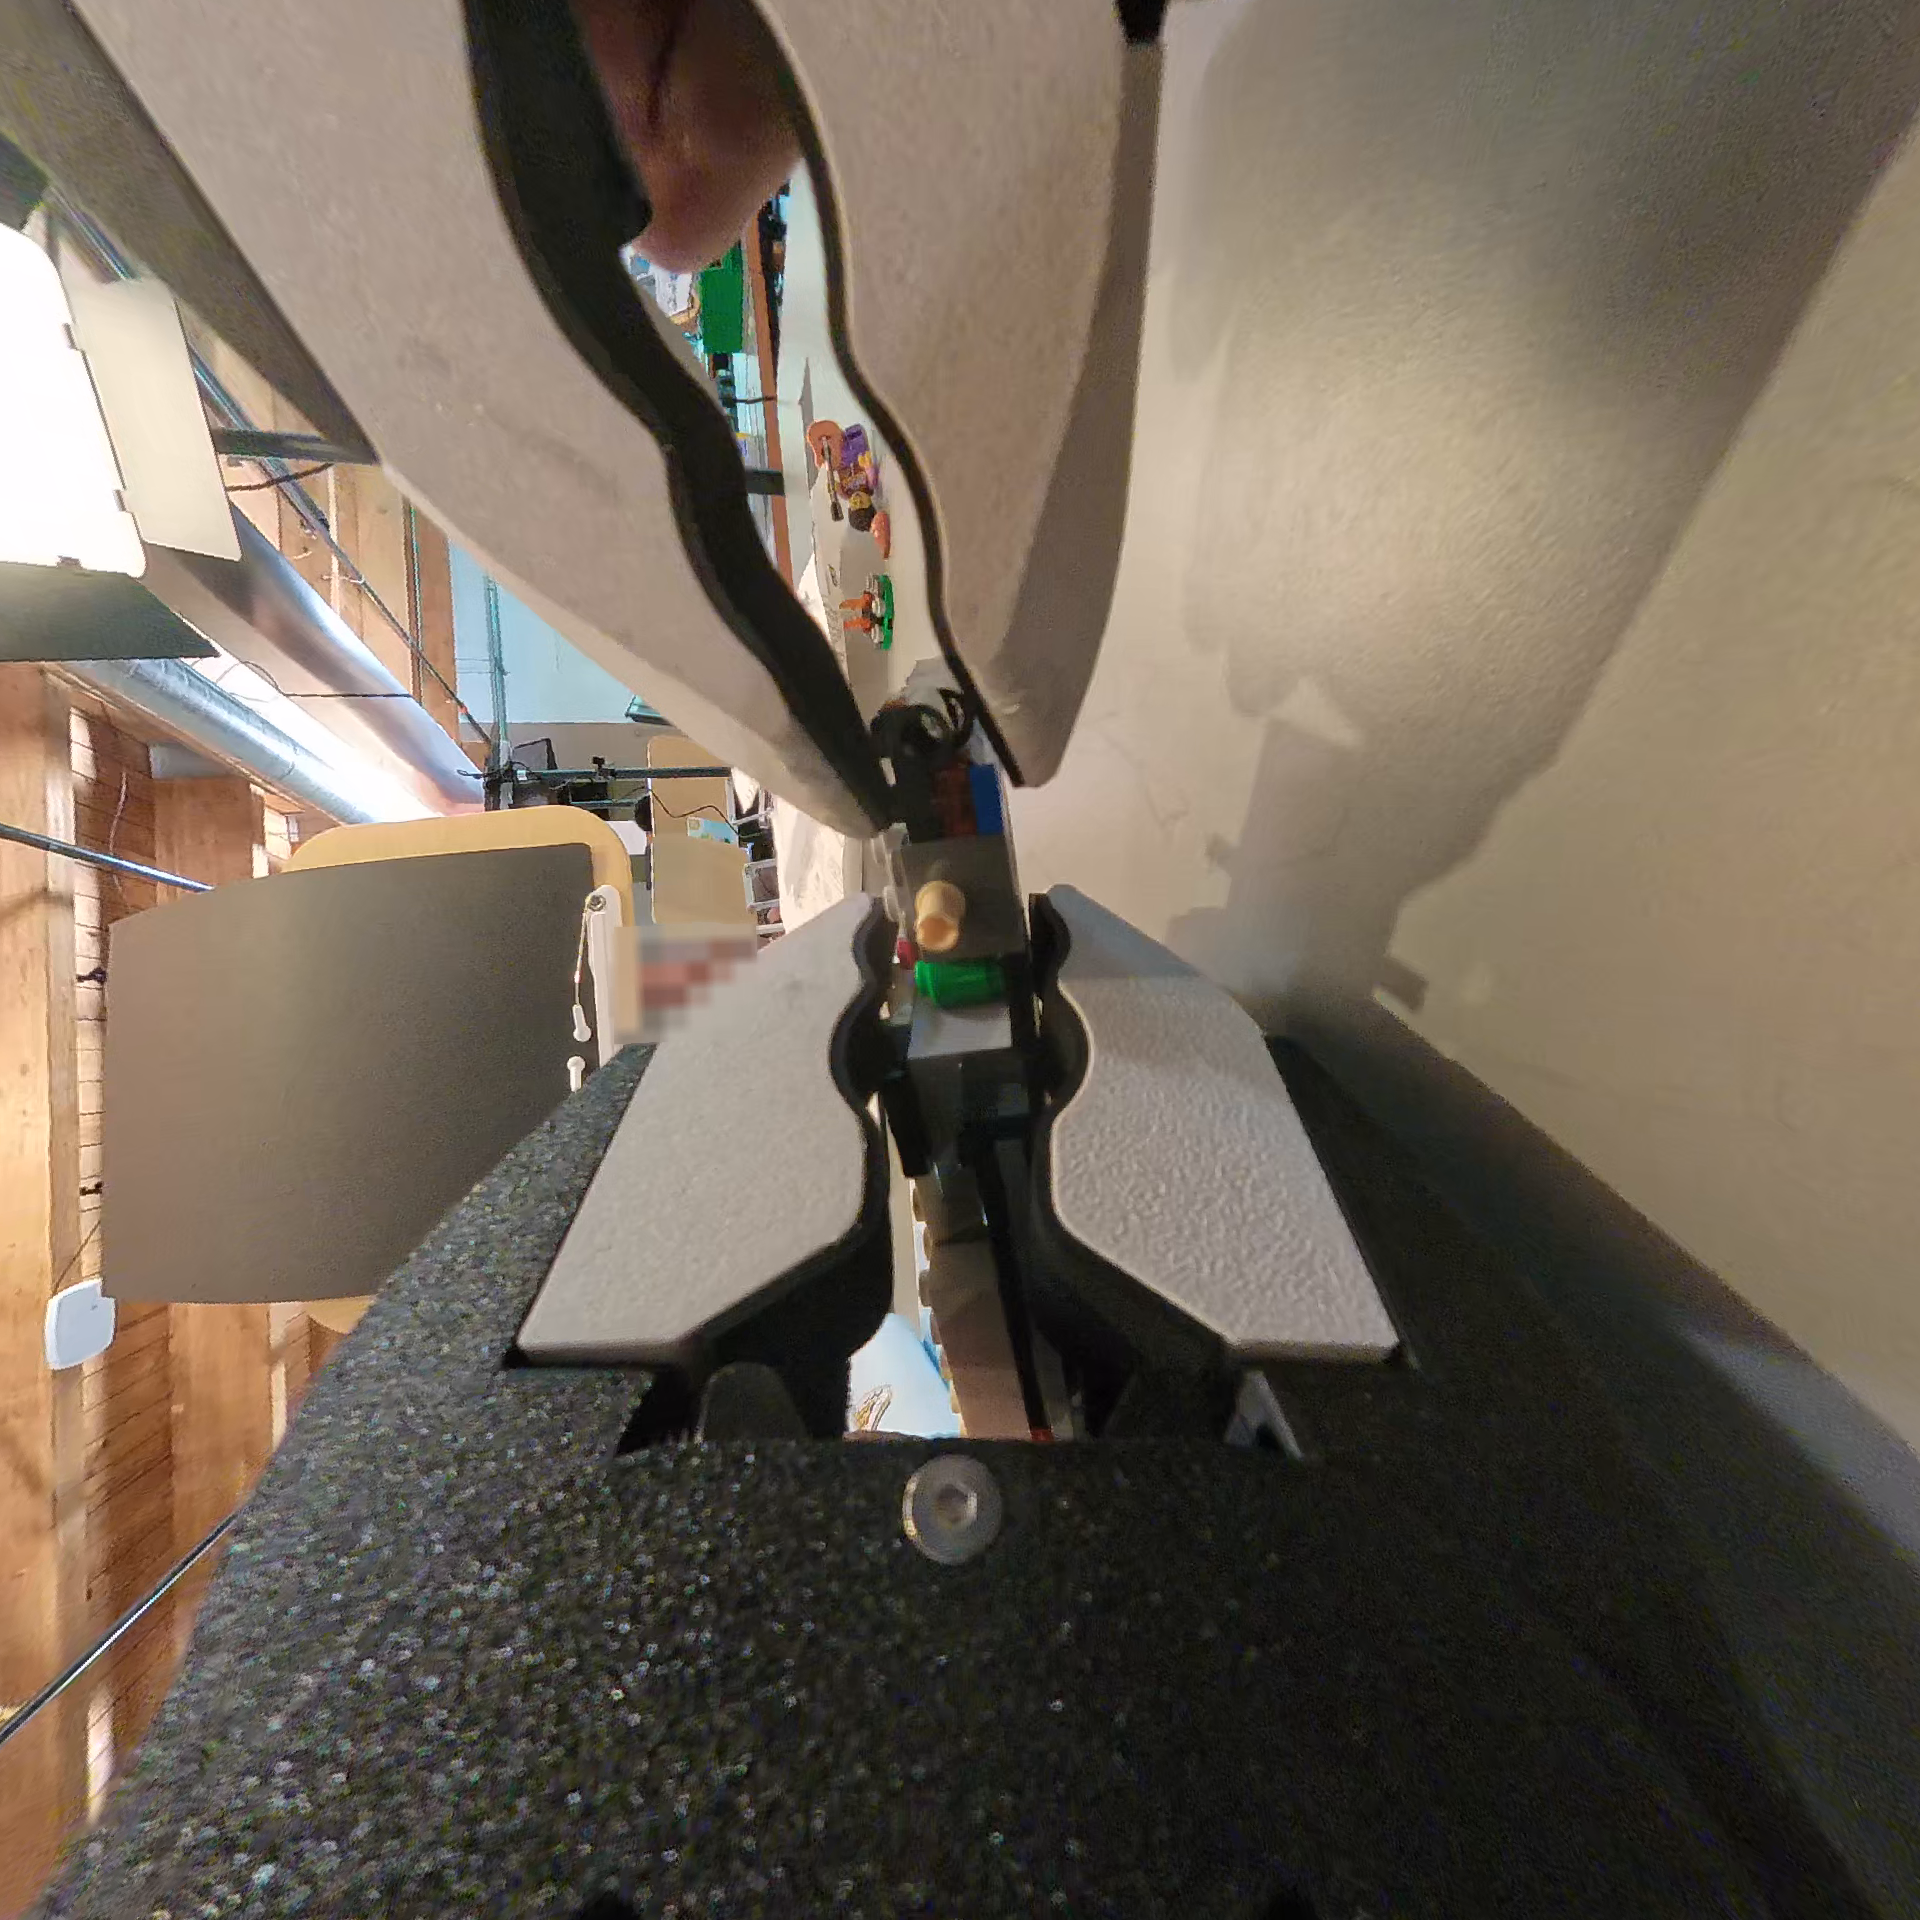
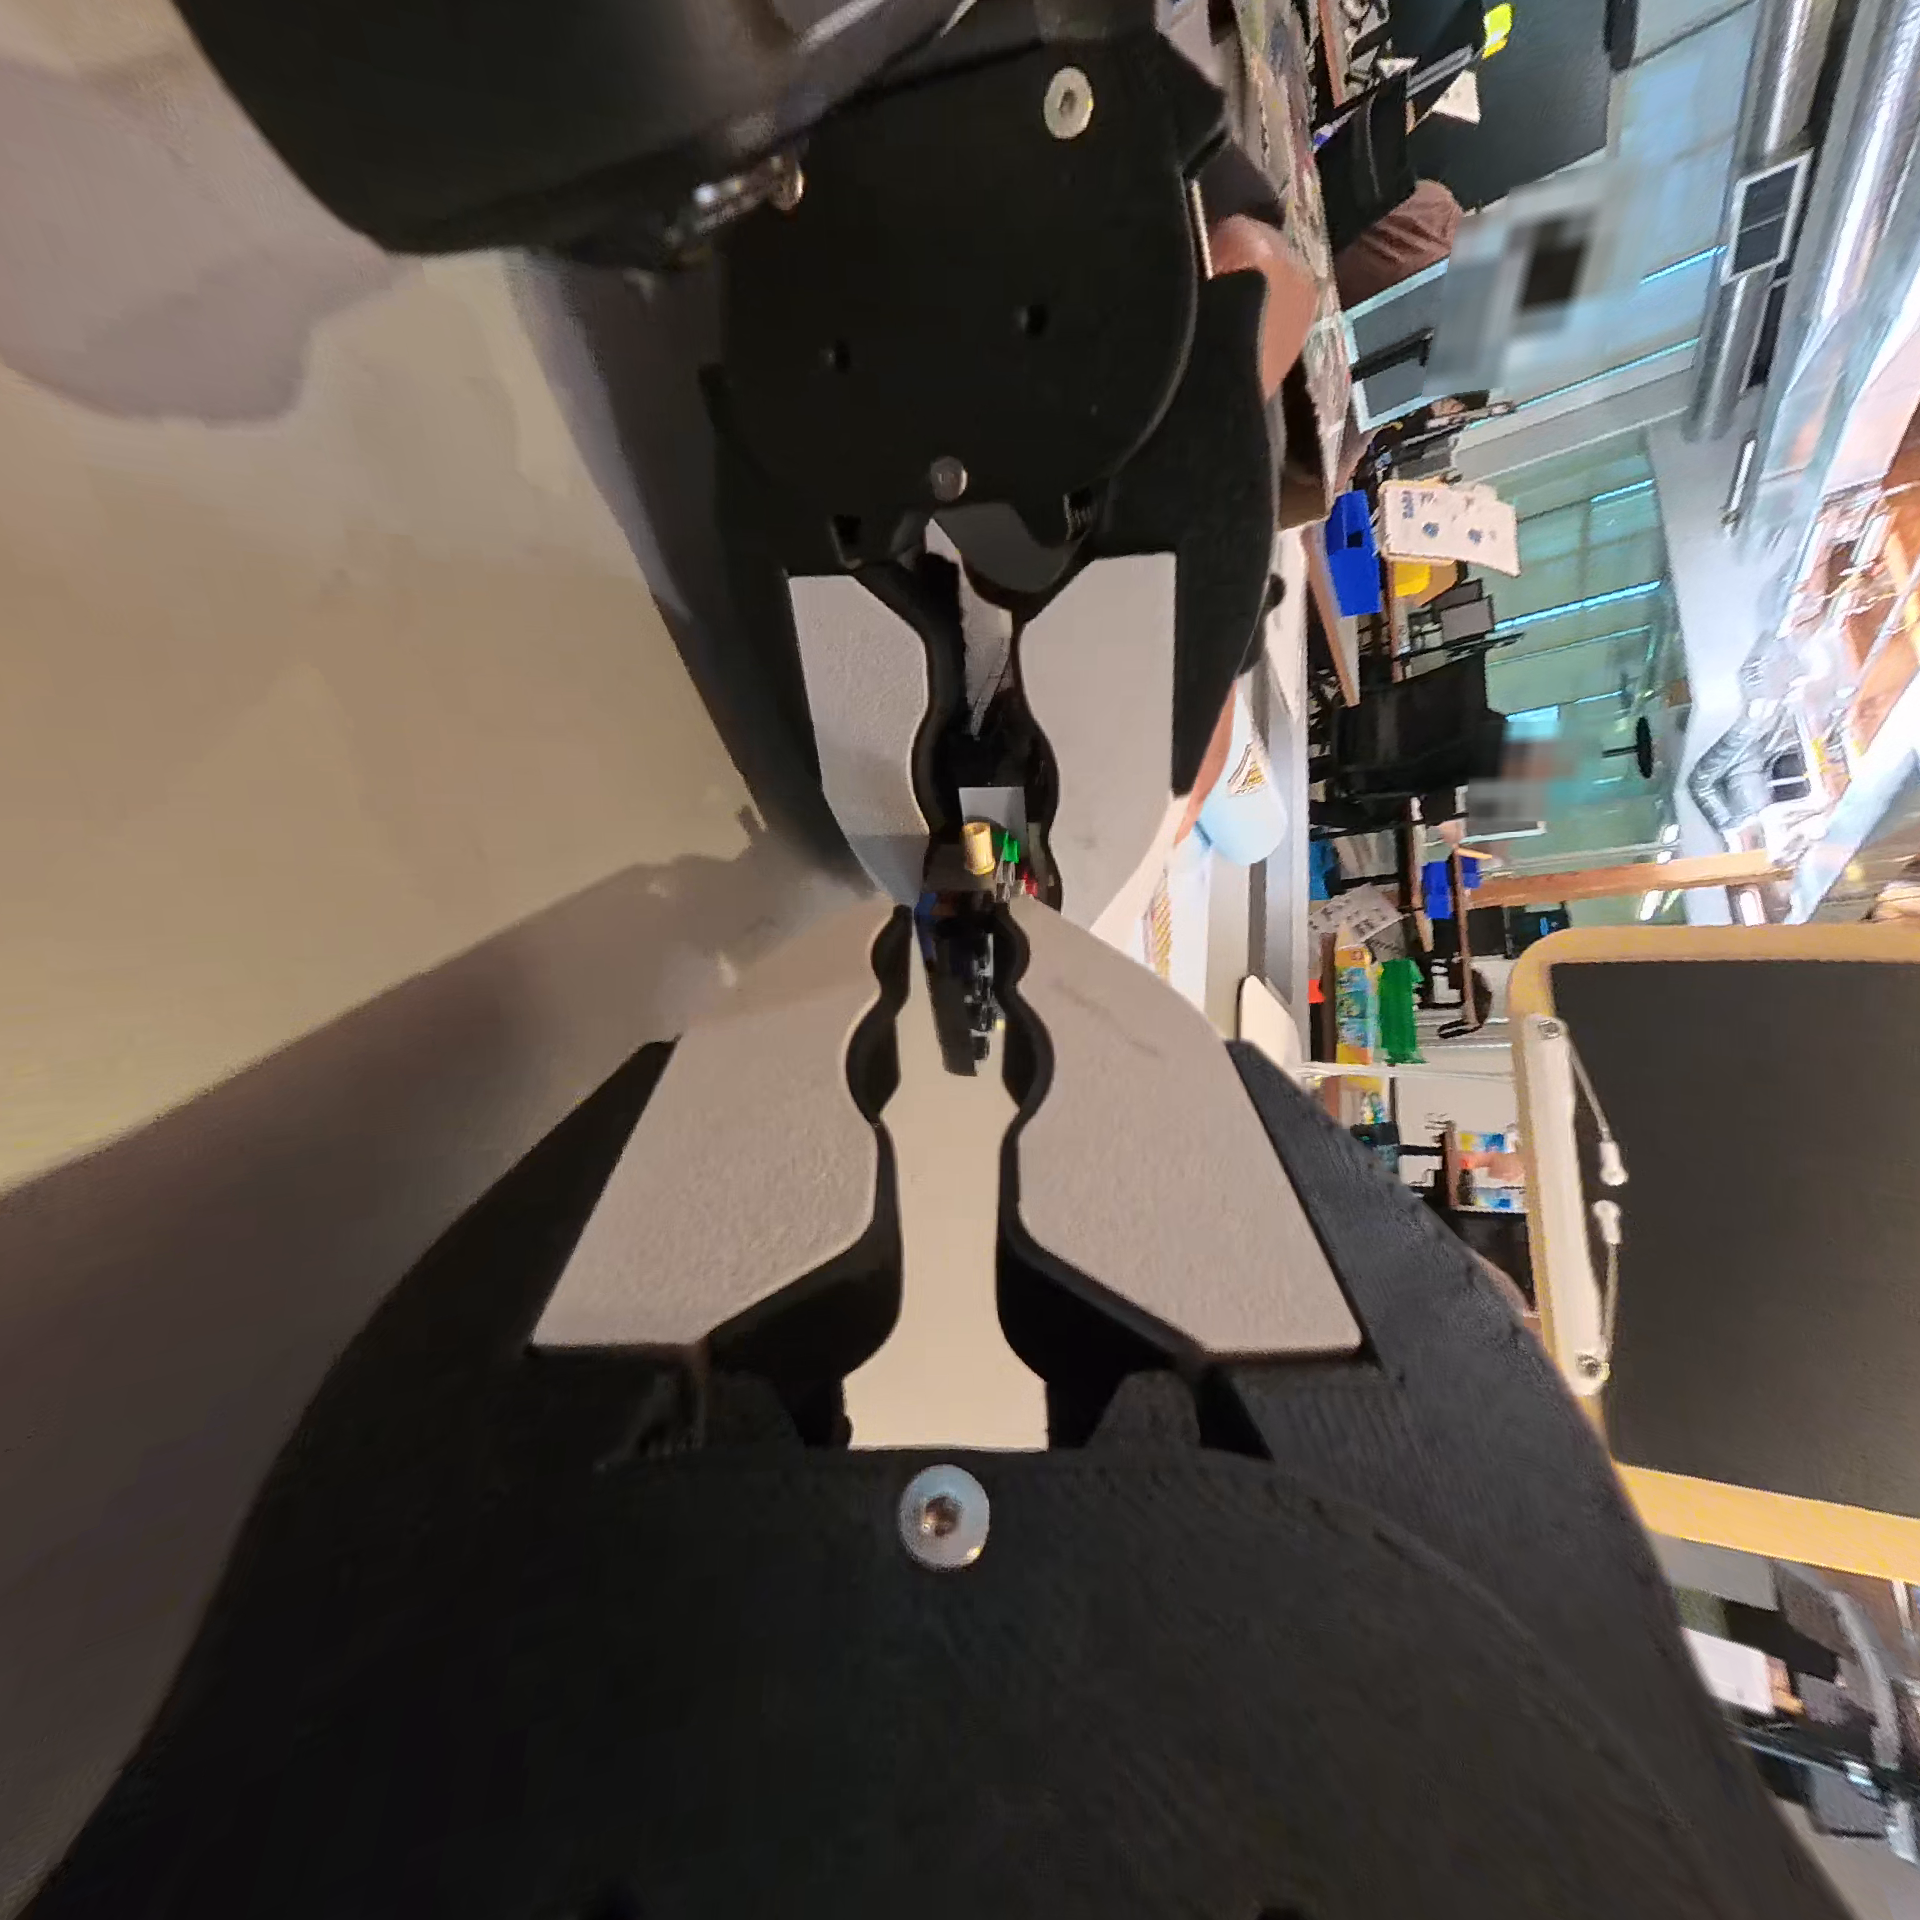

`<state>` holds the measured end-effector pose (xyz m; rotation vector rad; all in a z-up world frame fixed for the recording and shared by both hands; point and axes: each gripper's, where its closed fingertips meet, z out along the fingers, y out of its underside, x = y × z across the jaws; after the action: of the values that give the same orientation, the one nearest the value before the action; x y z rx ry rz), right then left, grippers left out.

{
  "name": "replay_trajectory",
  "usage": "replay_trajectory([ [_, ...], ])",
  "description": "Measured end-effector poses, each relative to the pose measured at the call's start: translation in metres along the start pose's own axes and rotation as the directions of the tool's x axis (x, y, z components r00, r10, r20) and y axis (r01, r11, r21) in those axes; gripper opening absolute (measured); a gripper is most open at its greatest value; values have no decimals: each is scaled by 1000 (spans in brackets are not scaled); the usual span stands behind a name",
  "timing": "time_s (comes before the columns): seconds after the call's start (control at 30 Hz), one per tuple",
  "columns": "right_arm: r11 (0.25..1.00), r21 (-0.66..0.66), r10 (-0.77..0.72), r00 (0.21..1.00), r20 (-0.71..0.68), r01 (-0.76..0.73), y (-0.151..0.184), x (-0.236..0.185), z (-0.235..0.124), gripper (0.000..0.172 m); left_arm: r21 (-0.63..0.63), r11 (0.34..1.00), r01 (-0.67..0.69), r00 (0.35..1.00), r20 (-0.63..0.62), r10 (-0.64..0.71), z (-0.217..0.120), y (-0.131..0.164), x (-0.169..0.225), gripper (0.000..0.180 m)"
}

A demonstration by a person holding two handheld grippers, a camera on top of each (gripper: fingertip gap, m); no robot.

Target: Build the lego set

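My left gripper (image 1: 961,925) is shut on a small brick assembly (image 1: 971,904): a grey block with a tan peg (image 1: 937,916) and a green round piece (image 1: 958,982). My right gripper (image 1: 945,800) faces it from above, fingers on either side of the assembly's black, brown and blue end (image 1: 951,800). In the right wrist view my right gripper (image 2: 956,935) is open; the black end (image 2: 961,997) stands between its pads with a thin gap on the left side. The left gripper (image 2: 987,878) shows beyond it, closed on the grey block and tan peg (image 2: 977,844).
A white table surface (image 1: 1455,520) fills the right side. Small toy figures (image 1: 857,478) and a green piece (image 1: 881,608) lie farther off on it. A chair with a black back (image 1: 343,1070) stands at the left, also in the right wrist view (image 2: 1714,1195). A person's finger (image 1: 696,156) shows above. My hands' fingertips stand some 5 cm from each other.
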<state>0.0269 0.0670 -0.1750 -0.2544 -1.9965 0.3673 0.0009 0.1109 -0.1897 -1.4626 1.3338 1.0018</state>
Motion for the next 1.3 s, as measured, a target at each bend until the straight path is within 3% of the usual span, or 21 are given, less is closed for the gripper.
replay_trajectory([
  [0.43, 993, 13, -120, 991, -52, 121, -4, 2, -2, 13, 22, 1000, 8, 1000, -18, -8, -3, -2, -2, 25],
  [1.3, 994, -1, -109, 994, 7, 109, -1, 2, -2, 11, 35, 999, 8, 999, -32, -7, -3, -4, -2, 25],
])
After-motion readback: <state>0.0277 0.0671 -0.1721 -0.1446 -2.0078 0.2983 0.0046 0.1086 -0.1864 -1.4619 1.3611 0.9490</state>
